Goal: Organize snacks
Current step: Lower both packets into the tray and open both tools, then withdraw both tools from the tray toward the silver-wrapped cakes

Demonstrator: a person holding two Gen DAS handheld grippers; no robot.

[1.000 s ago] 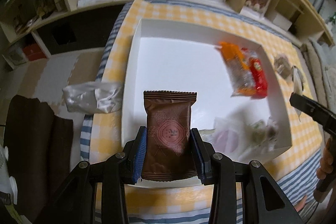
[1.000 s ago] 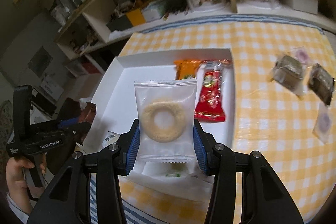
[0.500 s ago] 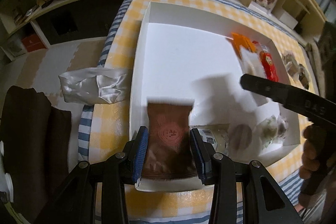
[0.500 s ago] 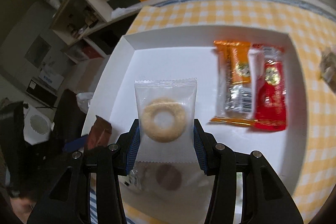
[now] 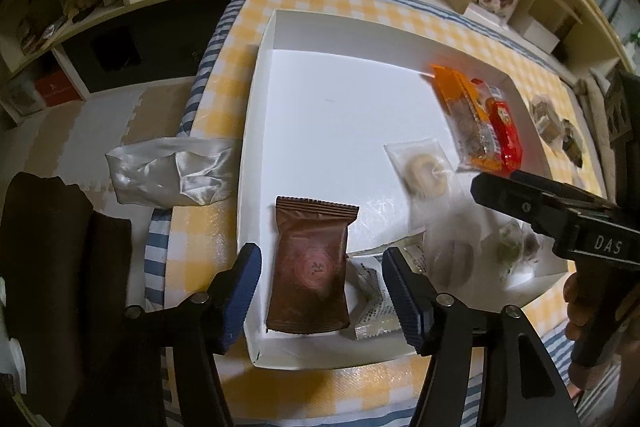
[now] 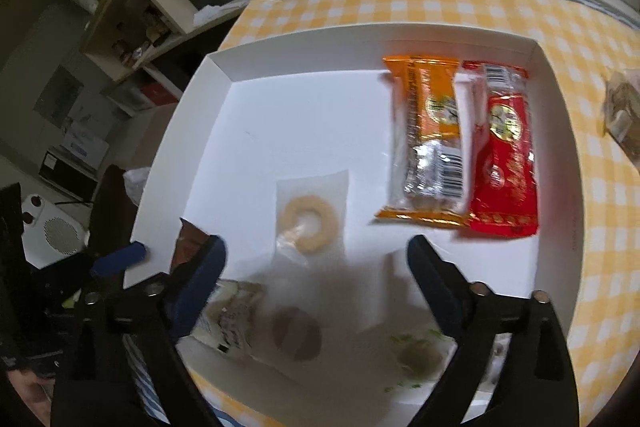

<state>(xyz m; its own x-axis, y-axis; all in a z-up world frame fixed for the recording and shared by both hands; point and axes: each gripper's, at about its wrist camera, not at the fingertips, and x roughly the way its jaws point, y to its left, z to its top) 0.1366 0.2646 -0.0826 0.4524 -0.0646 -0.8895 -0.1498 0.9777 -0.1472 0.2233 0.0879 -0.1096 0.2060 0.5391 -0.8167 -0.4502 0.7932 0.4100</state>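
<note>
A white tray sits on the yellow checked cloth. My left gripper hangs over its near left corner, jaws opening. A brown snack packet lies flat on the tray floor between the pads, which stand clear of it. My right gripper is open wide over the tray's near side, jaws still opening and nothing held. A clear packet with a ring cookie lies on the tray just past its fingertips. The same ring cookie packet shows in the left wrist view.
An orange packet and a red packet lie side by side at the tray's far right. Several pale packets crowd its near edge. More snacks lie on the cloth to the right. A silvery bag sits left of the tray.
Both grippers opened. The brown packet left the left pads and now lies in the tray. The ring cookie packet dropped from the right gripper, which had moved in over the tray.
</note>
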